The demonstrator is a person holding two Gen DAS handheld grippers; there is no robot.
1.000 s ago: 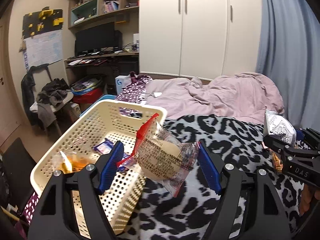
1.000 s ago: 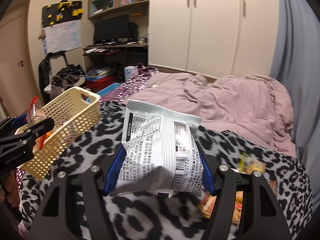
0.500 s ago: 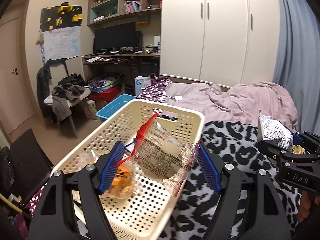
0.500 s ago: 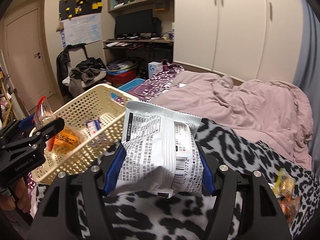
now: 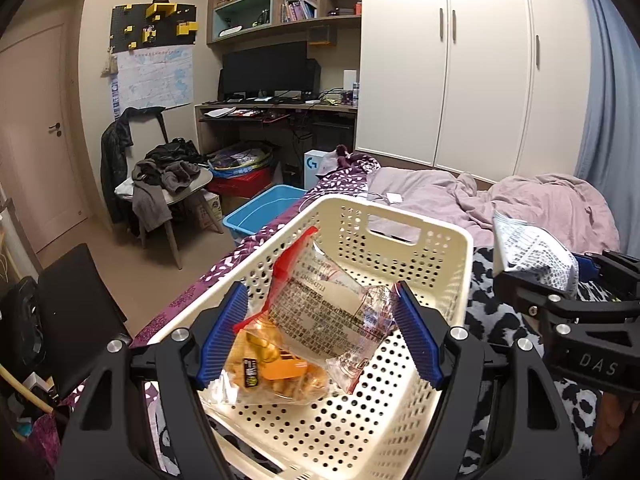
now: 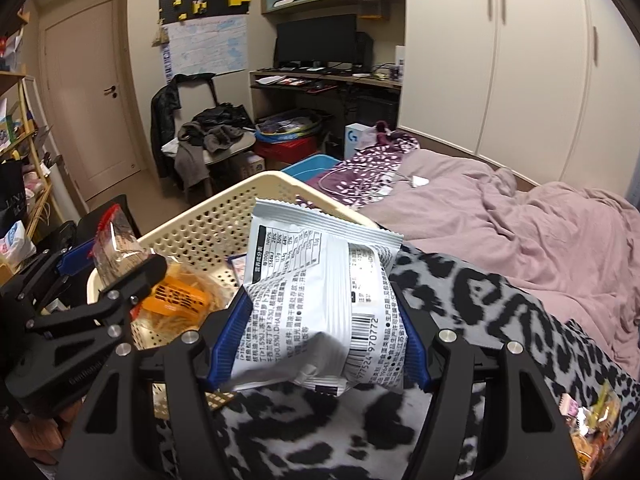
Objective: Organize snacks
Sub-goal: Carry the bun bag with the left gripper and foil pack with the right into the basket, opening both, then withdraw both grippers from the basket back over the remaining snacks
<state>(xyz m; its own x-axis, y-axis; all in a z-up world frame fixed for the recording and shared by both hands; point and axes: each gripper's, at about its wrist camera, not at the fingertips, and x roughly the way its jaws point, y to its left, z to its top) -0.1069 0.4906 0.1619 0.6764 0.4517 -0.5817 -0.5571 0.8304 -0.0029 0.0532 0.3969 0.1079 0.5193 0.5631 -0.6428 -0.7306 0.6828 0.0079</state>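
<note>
Left wrist view: left tongs [image 5: 320, 330] pinch a clear pastry packet [image 5: 326, 312] above the cream basket [image 5: 424, 236], which holds an orange snack bag [image 5: 276, 376]. Right tongs [image 6: 320, 344] clamp a white packet [image 6: 320, 312], unplaced; loose snacks [image 6: 592, 420] remain on the bed.

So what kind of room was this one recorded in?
A bedroom, by the look of it: an unmade bed with a pink duvet, a white built-in wardrobe, and a computer desk with a monitor in the corner under bookshelves.
</note>
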